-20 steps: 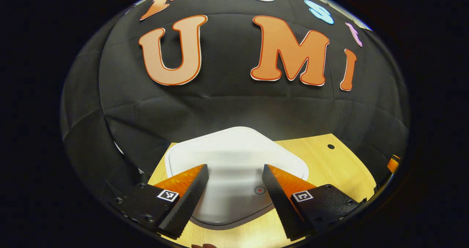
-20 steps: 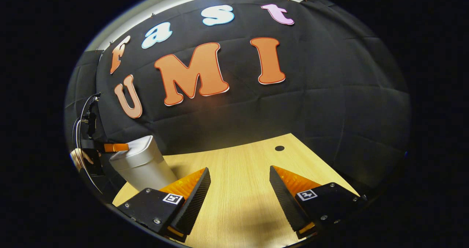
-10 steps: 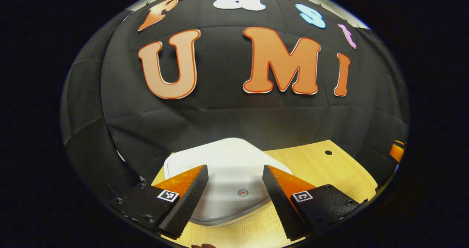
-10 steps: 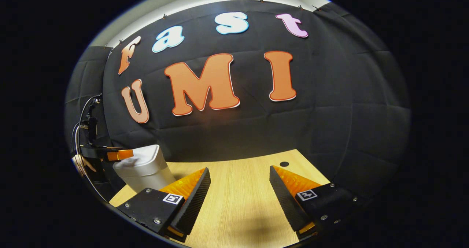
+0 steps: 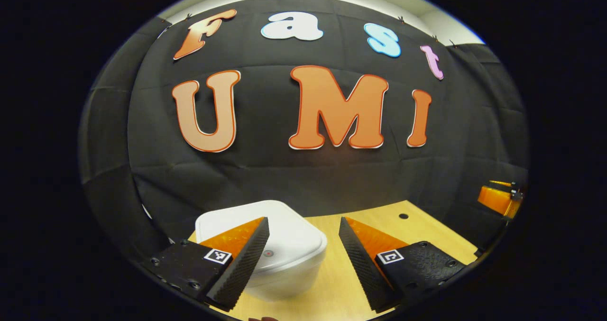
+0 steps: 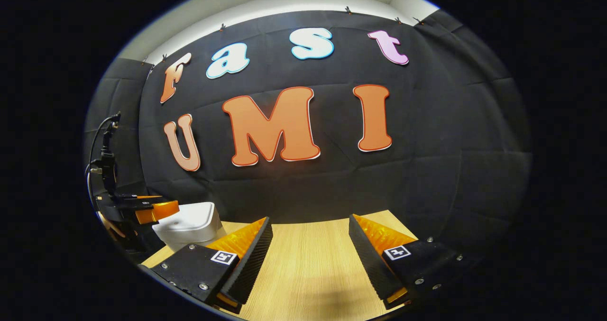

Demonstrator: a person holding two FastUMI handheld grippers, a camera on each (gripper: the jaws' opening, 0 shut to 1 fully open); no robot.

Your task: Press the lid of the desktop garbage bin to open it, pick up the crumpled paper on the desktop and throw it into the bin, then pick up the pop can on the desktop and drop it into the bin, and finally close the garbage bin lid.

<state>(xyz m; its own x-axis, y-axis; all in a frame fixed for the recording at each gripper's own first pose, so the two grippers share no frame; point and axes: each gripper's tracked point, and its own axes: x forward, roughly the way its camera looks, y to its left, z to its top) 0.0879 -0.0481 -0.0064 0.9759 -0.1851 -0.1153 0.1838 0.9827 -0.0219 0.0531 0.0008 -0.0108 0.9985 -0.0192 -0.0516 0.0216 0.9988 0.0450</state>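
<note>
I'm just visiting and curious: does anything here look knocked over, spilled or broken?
Nothing stands out. The white bin stands upright on the wooden table with its lid shut and level. Both grippers, left and right, are open and hold nothing.

The left gripper's near finger (image 5: 239, 259) covers part of the white bin's lid (image 5: 284, 235), and the bin's base drops out of sight behind it. In the right gripper view the bin (image 6: 189, 226) is cut off low by a finger (image 6: 246, 259). The far gripper (image 5: 498, 200) is clipped at the edge.
</note>
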